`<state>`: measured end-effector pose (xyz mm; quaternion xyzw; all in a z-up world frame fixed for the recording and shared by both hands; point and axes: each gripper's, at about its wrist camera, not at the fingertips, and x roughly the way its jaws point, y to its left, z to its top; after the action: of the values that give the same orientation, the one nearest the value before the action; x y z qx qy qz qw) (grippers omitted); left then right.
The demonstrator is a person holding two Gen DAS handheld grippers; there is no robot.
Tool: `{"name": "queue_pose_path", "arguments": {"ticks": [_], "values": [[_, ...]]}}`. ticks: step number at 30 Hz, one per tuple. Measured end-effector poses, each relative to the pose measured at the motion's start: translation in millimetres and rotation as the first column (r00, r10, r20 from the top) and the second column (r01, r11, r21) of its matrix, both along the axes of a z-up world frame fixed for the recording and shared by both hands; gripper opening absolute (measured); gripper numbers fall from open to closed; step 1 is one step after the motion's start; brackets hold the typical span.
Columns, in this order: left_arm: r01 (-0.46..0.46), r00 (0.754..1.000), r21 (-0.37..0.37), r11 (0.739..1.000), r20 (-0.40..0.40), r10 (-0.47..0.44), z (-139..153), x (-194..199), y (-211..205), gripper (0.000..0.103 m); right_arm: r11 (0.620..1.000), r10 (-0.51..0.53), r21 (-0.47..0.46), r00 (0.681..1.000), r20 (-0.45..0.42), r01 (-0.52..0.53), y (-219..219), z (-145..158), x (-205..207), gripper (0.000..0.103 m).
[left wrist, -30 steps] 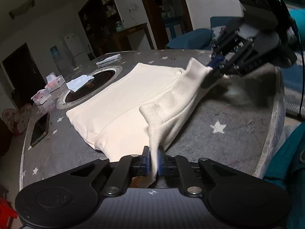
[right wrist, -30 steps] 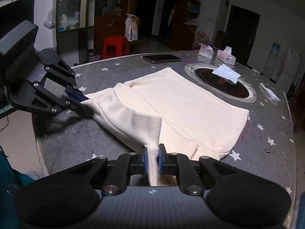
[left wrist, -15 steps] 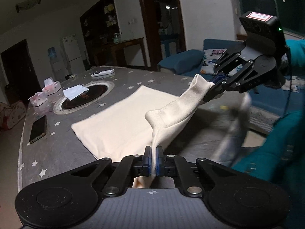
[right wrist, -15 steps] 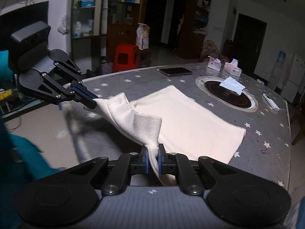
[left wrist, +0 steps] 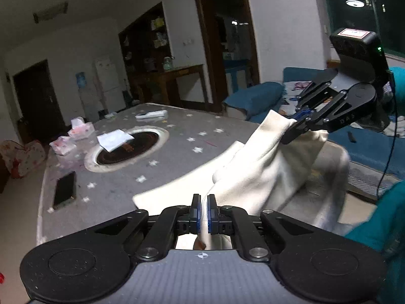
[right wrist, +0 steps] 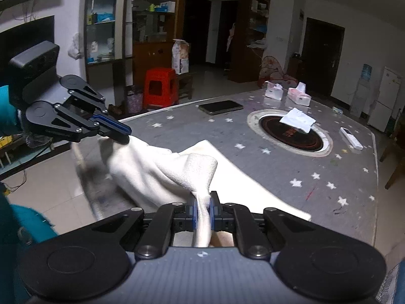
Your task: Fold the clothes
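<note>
Lifted clear of the table along its near side since a second ago: cream garment, then lying mostly flat with only one edge raised, now hauled up and back toward the holder. Dragged off the near table edge too, with only a far strip resting on the star-patterned cloth and a blurred fold hanging past the rim on the right of the left-wrist view. Stretched between the two tools, sagging in the middle into a loose pouch.

Left gripper: jaws closed almost fully, a thin pinch of the garment's edge caught between the blue pads. Right gripper: jaws likewise clamped on a bunched edge of the same fabric, cloth running down through the gap.

Judged from this: lift-and-shake stage, opening the piece out before the first real fold; no crease laid yet. Likely next need: carrying it forward and laying it flat. Risk: trailing cloth snagging on the rim.

Untouched farther off: round hob inset with a tissue on it, phone, remote.
</note>
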<state>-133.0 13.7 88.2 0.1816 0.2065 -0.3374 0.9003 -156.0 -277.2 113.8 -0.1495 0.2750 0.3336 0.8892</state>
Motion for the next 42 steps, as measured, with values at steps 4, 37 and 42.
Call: {"name": "queue_pose_path", "arguments": {"ticks": [4,37,42], "values": [[-0.035,0.999,0.042,0.998,0.031,0.034,-2,38,-13,0.005,1.0,-0.031,0.002,0.999,0.011,0.031,-2,2,32,0.008],[-0.098,0.966,0.123,0.988,-0.228,0.124,-75,148,-54,0.006,0.969,-0.248,-0.022,0.956,-0.155,0.247,-24,-77,166,0.019],[-0.162,0.977,0.114,0.98,-0.119,0.175,-56,138,-50,0.001,0.968,-0.25,-0.014,0.959,-0.135,0.251,-24,-75,162,0.009]]}}
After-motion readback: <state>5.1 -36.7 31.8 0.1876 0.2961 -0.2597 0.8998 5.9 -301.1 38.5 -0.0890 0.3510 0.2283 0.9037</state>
